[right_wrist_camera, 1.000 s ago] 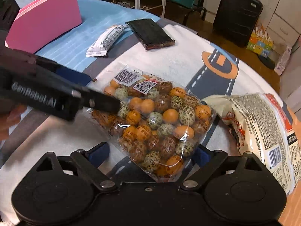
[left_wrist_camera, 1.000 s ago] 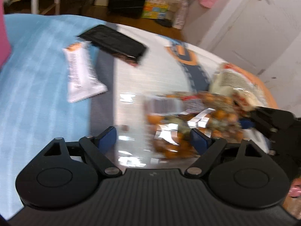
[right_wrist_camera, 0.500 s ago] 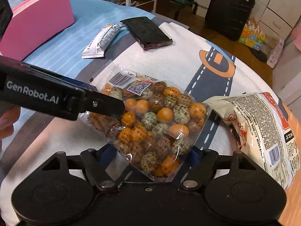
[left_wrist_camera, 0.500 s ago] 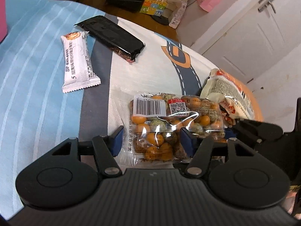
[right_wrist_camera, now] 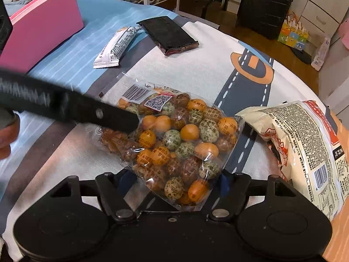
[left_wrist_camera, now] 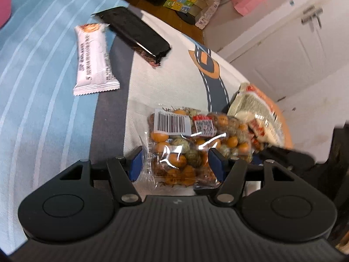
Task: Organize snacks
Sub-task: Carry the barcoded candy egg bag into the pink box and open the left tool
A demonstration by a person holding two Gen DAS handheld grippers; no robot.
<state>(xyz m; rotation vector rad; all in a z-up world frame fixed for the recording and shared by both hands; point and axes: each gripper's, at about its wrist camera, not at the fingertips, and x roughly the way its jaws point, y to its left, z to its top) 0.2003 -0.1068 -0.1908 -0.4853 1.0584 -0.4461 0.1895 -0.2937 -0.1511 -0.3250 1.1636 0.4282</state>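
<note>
**Clear candy bag gripped at two ends**

The clear candy bag (right_wrist_camera: 174, 139), taken here as the landmark, is seen nearest the lens in both wrist views, lying on the printed tablecloth (right_wrist_camera: 196, 69). Its near end is set between the blue pads of the right gripper (right_wrist_camera: 174, 183); the jaws are about two-thirds open and are closing, with both pads pressed against the bag's sides. The bag's left end is clasped by the left gripper (left_wrist_camera: 175, 163), whose jaws are held about half open with the pads squeezed onto the plastic, which is seen crumpled there. In the right wrist view, one black finger of the left gripper is laid across the bag's left upper part. A hand (right_wrist_camera: 6, 135) is partly seen at the left edge.

Just right of the bag a large printed snack bag (right_wrist_camera: 305, 148) is laid, touching or nearly touching it. Beyond the bag, well apart, a white bar (right_wrist_camera: 115, 48) and a black bar (right_wrist_camera: 168, 35) are placed side by side. Farther left of the bars, a pink box (right_wrist_camera: 39, 26) is stood.
</note>
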